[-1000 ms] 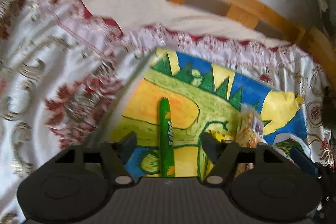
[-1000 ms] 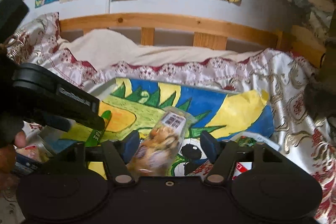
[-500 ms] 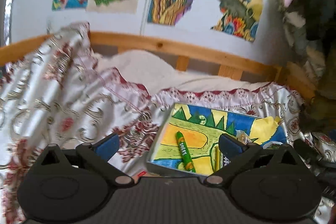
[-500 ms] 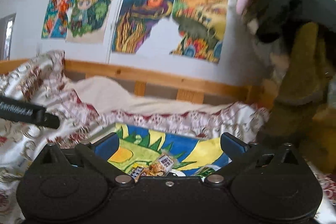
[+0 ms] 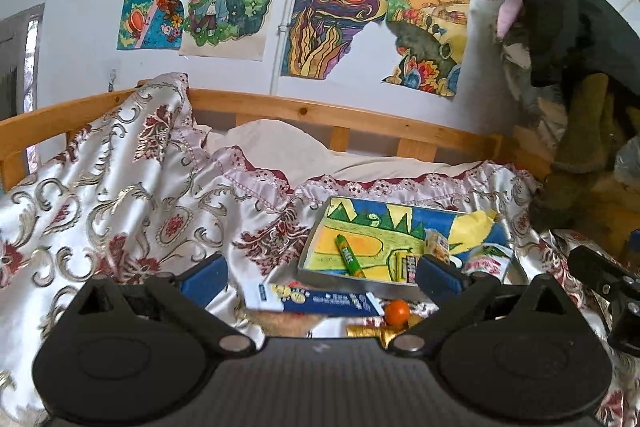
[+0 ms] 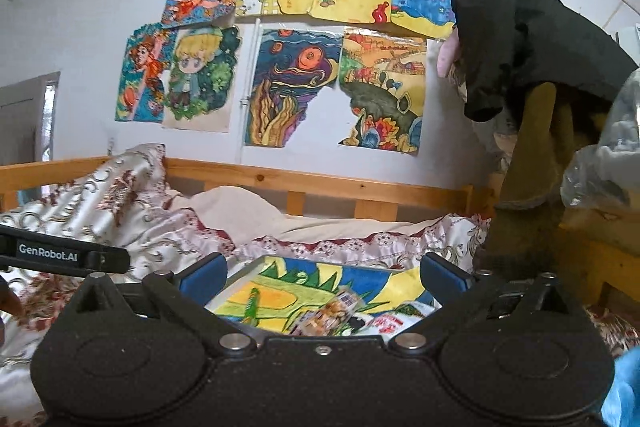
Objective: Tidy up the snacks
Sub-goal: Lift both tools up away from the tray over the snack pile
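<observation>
Patterned satin bedspread [image 5: 132, 211] underfoot of both grippers, left gripper [image 5: 320, 273] and right gripper [image 6: 322, 277] just spread wide, empty, blue box [image 5: 316, 301] half hidden below, green snack stick [image 5: 350, 255] on drawn tray [image 5: 316, 247], neighbouring packets [image 6: 324, 317] blurred, wall drawings [image 6: 288, 87] beyond.

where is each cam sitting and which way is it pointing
Left wrist: on the left gripper, facing across the bed to the wall drawings; its open jaws show, the right gripper at right.
Right wrist: on the right gripper, aimed more level at the wall; its open jaws show, the left gripper at left.
Shared: the tray, the green stick snack, the wooden rail.
</observation>
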The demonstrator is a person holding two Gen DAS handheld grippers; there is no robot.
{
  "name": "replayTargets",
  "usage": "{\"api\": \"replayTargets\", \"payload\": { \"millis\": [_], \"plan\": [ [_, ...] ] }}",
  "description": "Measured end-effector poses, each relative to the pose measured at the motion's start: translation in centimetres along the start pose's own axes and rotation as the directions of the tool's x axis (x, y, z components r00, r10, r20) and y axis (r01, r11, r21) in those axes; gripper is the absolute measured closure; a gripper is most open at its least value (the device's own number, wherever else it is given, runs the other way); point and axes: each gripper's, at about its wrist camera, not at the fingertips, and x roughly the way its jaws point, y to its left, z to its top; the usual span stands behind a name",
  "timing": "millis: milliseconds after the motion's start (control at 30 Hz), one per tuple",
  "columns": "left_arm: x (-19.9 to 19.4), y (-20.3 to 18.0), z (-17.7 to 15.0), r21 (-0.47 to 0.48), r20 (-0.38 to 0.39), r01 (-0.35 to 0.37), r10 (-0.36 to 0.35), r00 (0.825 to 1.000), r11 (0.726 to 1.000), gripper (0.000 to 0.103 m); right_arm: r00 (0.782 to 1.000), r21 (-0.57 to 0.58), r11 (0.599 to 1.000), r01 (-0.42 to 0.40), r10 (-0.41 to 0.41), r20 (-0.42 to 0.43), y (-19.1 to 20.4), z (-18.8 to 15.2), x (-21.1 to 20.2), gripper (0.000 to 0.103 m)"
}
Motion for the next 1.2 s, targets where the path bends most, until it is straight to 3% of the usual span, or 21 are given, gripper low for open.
{"api": "replayTargets", "payload": {
  "millis": [167, 533, 800, 1200],
  "plan": [
    [-2.9, 0.2, -1.3, 0.041, 0.010, -0.023, 0.023, 1.000, 0.999, 0.000, 1.000, -0.007, 1.000, -0.002, 0.002, -0.005, 0.9, -0.6, -2.6, 0.001],
    [-4.7, -0.1, -2.7, 0.112, -0.080, -0.059, 0.068, 0.994, 0.992, 0.001, 0.995, 0.033, 0.999, 0.000, 0.003, -0.096, 1.7, -2.2, -5.1, 0.001],
    [-3.7, -0.2, -3.8, 0.141, -0.189, -0.069, 0.095, 0.977, 0.988, 0.000, 0.984, 0.090, 0.995, 0.033, -0.017, -0.178, 0.9, -2.8, -4.6, 0.001],
    [-3.2, -0.1, -4.1, 0.151, -0.226, -0.079, 0.112, 0.968, 0.985, 0.000, 0.965, 0.118, 0.991, 0.066, -0.034, -0.261, 0.6, -3.5, -3.5, 0.001]
  ]
}}
